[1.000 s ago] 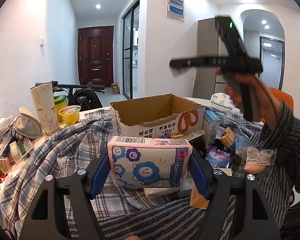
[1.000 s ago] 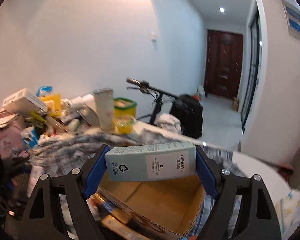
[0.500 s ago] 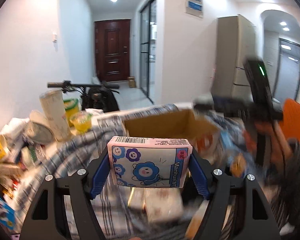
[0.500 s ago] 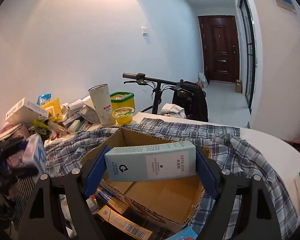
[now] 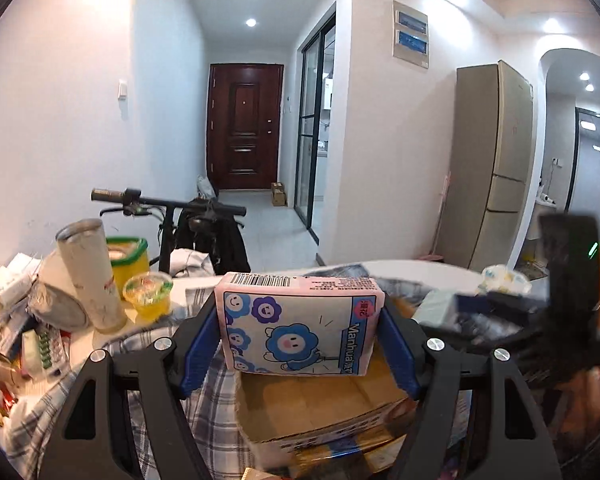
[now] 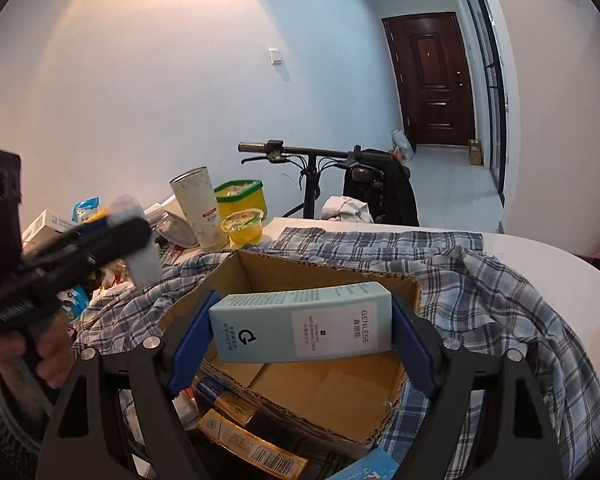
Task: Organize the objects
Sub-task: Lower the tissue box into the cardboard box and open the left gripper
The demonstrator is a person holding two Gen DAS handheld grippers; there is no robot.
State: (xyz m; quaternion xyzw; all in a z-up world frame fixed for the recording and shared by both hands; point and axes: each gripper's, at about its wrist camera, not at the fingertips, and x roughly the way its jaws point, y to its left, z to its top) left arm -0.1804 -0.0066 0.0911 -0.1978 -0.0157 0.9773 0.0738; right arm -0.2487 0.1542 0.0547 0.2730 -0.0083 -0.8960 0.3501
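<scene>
My left gripper (image 5: 300,338) is shut on a pink tissue pack (image 5: 298,326) printed with blue flowers, held sideways above the open cardboard box (image 5: 320,408). My right gripper (image 6: 300,330) is shut on a pale blue carton (image 6: 302,326) marked GENLESE, hanging over the same cardboard box (image 6: 328,384), whose brown floor shows beneath it. The blurred left gripper (image 6: 136,240) with its pack also appears at the left of the right wrist view. At the right of the left wrist view the right gripper's body (image 5: 568,280) is a dark blur.
A checked shirt (image 6: 480,280) lies around the box on a white table (image 6: 540,248). A pale tumbler (image 6: 198,208), a yellow tub (image 6: 242,198) and a jelly cup (image 6: 246,226) stand at the back left among cluttered packets. Small boxes (image 6: 252,440) lie in front. A bicycle (image 6: 320,168) stands behind.
The left gripper has risen and swung with the tissue pack from in front of the box to over it. The right gripper has rolled a little and sunk with its carton toward the box.
</scene>
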